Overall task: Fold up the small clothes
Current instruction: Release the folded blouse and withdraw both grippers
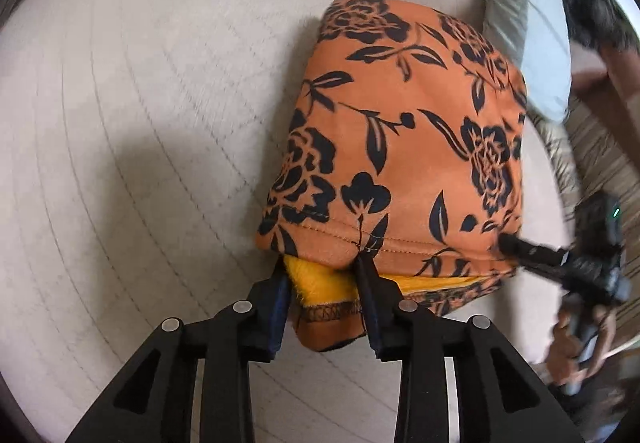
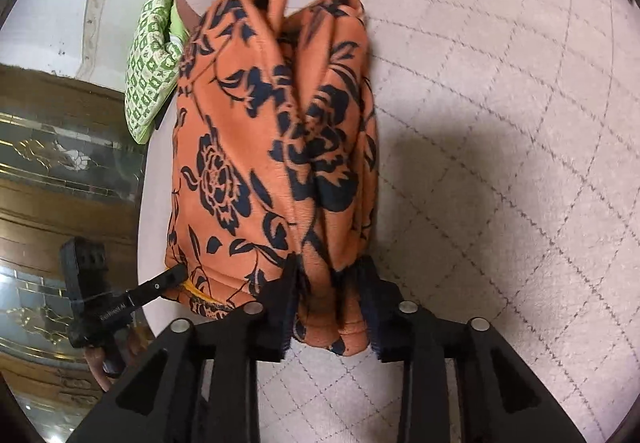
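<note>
Between both tongs [image 1: 324,275] [image 2: 332,275]: orange black-floral garment [image 1: 400,131], bunched, gripped

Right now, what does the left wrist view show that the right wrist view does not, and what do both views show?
Only the left wrist view shows the flat top face of the orange floral garment, a pale pillow beyond it, and the yellow lining clearly at the open hem.

Only the right wrist view shows the garment's bunched side folds, a wooden cabinet with glass panels, and the checked print of a green cloth.

Both show the garment on a quilted cream surface, with the left hand-held gripper and right hand-held gripper each closed on its near edge.
</note>
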A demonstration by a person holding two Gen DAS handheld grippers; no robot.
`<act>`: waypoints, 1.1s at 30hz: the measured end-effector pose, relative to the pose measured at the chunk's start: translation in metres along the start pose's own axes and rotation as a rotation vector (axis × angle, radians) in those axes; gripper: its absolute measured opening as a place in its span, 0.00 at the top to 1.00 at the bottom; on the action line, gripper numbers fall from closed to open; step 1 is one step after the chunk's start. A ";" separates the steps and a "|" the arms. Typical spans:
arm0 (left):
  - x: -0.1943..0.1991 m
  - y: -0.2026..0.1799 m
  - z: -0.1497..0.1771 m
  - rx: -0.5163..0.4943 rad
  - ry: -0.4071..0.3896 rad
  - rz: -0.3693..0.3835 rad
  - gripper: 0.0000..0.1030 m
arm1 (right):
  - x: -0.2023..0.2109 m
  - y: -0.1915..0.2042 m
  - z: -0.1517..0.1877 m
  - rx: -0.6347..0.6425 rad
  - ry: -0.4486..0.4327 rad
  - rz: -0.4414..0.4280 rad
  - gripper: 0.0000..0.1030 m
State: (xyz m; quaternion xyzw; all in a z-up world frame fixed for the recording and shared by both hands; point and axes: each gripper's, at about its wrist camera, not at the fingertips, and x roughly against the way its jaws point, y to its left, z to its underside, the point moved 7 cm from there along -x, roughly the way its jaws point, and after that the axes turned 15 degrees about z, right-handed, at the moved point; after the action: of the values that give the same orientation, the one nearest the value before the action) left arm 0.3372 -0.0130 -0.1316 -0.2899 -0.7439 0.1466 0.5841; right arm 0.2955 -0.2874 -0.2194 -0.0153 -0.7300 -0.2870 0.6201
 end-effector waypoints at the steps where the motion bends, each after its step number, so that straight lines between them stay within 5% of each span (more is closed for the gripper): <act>1: -0.001 -0.004 -0.001 -0.026 -0.011 -0.027 0.63 | 0.001 -0.001 0.000 0.002 -0.006 0.003 0.64; 7: 0.015 -0.020 0.042 -0.147 -0.132 -0.178 0.56 | 0.013 0.007 0.018 0.038 -0.134 0.100 0.52; 12: 0.012 -0.021 0.108 -0.091 -0.145 -0.210 0.55 | 0.023 0.000 0.069 -0.009 -0.189 0.090 0.48; 16: 0.019 -0.042 0.144 -0.207 -0.192 -0.348 0.51 | 0.039 -0.001 0.109 0.016 -0.245 0.194 0.45; 24: 0.033 -0.044 0.196 -0.132 -0.206 -0.392 0.36 | 0.045 0.011 0.180 0.108 -0.324 0.360 0.17; 27: 0.041 -0.048 0.204 -0.121 -0.185 -0.413 0.37 | 0.046 0.014 0.186 0.158 -0.320 0.427 0.17; 33: 0.092 -0.088 0.219 -0.200 -0.354 -0.438 0.32 | 0.079 0.028 0.195 0.125 -0.376 0.373 0.17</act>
State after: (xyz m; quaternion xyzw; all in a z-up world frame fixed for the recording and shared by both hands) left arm 0.0914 -0.0008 -0.0703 -0.1485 -0.8898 -0.0088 0.4315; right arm 0.1132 -0.2053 -0.1489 -0.1644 -0.8332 -0.1142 0.5154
